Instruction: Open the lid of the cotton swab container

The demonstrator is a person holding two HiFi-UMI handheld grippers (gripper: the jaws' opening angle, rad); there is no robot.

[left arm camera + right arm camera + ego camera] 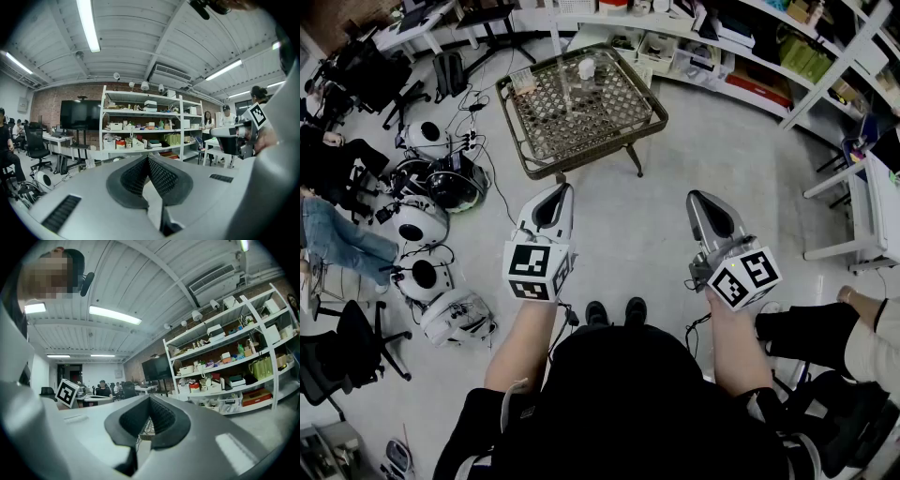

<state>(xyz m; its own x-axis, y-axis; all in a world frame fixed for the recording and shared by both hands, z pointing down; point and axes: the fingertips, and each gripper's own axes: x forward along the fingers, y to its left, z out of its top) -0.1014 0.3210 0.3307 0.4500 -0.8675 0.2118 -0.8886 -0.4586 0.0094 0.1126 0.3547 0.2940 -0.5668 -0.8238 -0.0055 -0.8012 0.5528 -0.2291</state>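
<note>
The left gripper [562, 190] and right gripper [695, 198], both closed on nothing, sit well short of the cotton swab container [586, 69], which stands upright on the far wicker table [600, 146], nearer the left.

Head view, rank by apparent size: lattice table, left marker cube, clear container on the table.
Largest: lattice table.
Then: left marker cube, though nearness to the camera inflates it.
Smallest: clear container.

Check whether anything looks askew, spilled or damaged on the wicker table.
Nothing stands out. The container stands upright on the wicker table, with nothing spilled around it. The left gripper and right gripper are shut, empty and short of the table.
</note>
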